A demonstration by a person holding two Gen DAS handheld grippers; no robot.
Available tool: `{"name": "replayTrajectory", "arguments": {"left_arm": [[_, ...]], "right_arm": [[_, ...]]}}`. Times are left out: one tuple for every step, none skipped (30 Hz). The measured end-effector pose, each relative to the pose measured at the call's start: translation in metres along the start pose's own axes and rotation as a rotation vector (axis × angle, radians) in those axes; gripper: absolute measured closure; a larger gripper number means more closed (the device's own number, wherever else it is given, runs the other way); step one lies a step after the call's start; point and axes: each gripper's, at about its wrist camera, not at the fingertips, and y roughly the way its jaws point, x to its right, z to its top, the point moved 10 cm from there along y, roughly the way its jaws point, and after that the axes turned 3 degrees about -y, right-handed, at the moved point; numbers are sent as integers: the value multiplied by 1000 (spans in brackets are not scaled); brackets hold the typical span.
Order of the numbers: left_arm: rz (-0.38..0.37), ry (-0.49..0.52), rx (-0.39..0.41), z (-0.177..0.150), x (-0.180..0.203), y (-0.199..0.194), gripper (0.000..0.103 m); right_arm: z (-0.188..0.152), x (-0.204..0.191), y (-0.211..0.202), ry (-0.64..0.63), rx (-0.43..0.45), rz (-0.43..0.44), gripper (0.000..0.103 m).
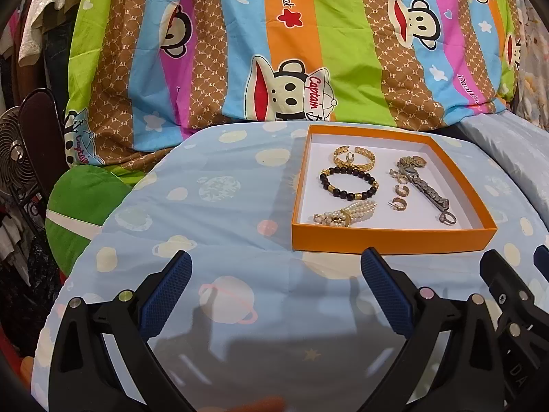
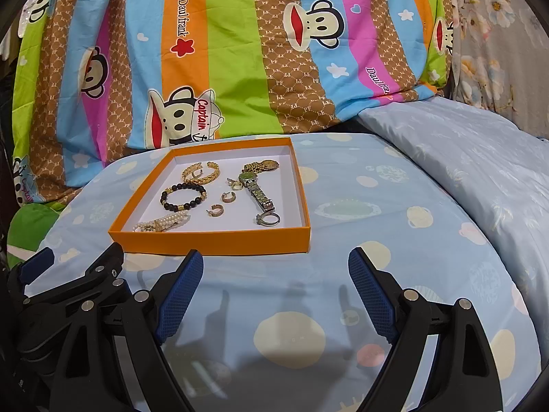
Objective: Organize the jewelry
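Observation:
An orange box [image 1: 391, 238] with a white inside lies on the light-blue sheet; it also shows in the right wrist view [image 2: 212, 242]. In it lie a gold chain bracelet [image 1: 355, 158], a black bead bracelet [image 1: 348, 183], a pearl piece [image 1: 345, 214], small hoop earrings [image 1: 399, 189], a silver watch [image 1: 425, 189] and a ring [image 1: 446, 219]. My left gripper [image 1: 276, 264] is open and empty, just short of the box's near wall. My right gripper [image 2: 276, 261] is open and empty, near the box's front right corner.
A striped cartoon-print cover [image 1: 274, 44] rises behind the box. A folded pale-blue quilt [image 2: 480, 158] lies to the right. A green cushion [image 1: 79, 213], a fan [image 1: 15, 158] and hanging clothes are at the left.

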Motion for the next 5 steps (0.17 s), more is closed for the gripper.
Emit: {"name": "replayTrajectory", "arguments": {"left_arm": [[-1, 0, -1, 0, 0, 0, 6], [-1, 0, -1, 0, 0, 0, 6], [0, 0, 0, 0, 0, 0, 7], [1, 0, 2, 0, 0, 0, 7], [4, 0, 3, 1, -1, 0, 7]], "right_arm": [[0, 0, 0, 0, 0, -1, 18], [0, 0, 0, 0, 1, -1, 18], [0, 0, 0, 0, 1, 0, 18], [0, 0, 0, 0, 0, 0, 18], [0, 0, 0, 0, 0, -1, 18]]}}
